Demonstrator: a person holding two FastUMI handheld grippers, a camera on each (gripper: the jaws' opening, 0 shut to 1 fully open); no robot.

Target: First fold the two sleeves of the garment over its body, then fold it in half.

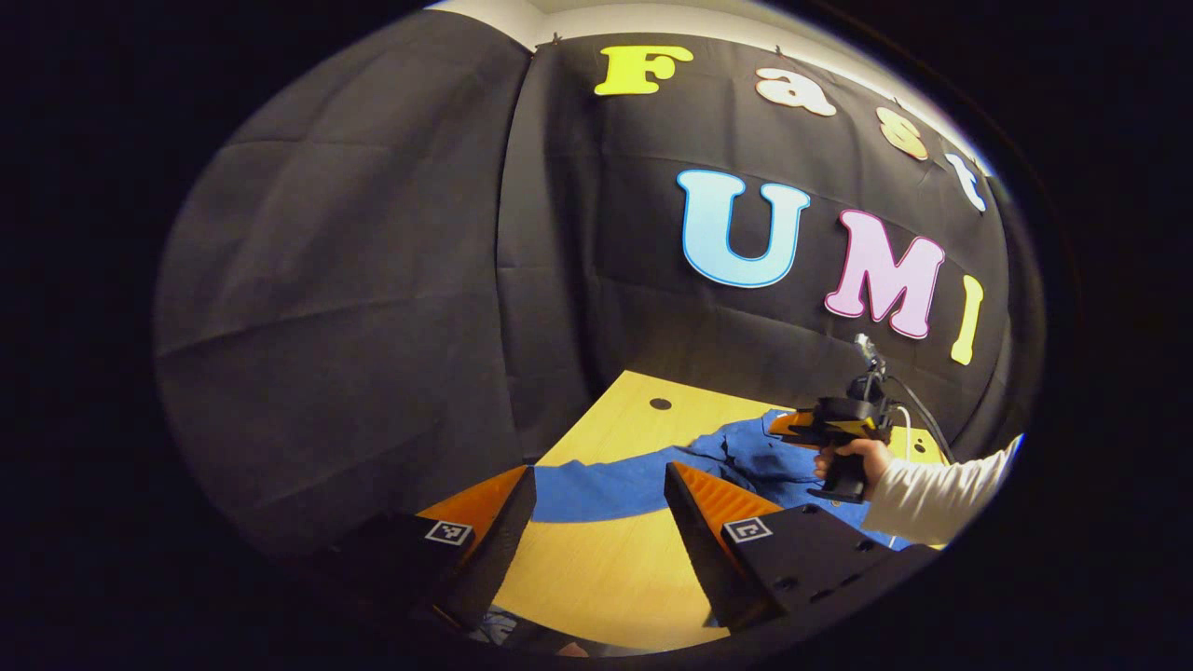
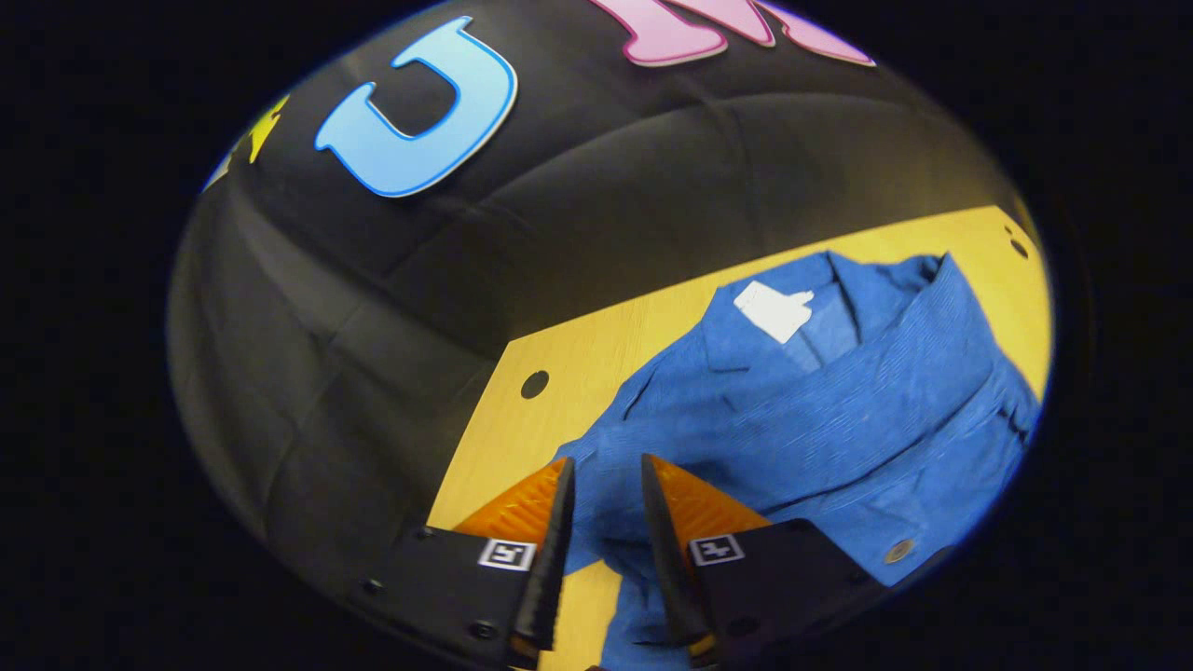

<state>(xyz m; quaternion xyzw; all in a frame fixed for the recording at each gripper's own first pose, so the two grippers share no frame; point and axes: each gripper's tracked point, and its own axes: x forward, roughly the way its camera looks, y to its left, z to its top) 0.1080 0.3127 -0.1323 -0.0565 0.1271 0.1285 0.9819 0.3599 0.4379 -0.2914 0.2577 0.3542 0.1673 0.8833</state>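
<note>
Now hovering right gripper (image 2: 604,485), jaws narrowly parted, over blue shirt (image 2: 820,410) sleeve; lying ahead-right; left gripper (image 1: 601,489) gaping farther off.

A blue shirt (image 2: 820,419) with a white neck label (image 2: 774,310) lies on a yellow wooden table (image 2: 578,373); the person's sleeve (image 1: 937,499) is white.

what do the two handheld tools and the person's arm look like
Each tool has a black body, two wedge-shaped ribbed fingers and small square black-and-white markers. In the left gripper view, the far tool has a pistol grip, a mast on top and cables. The hand wears a white long sleeve.
</note>
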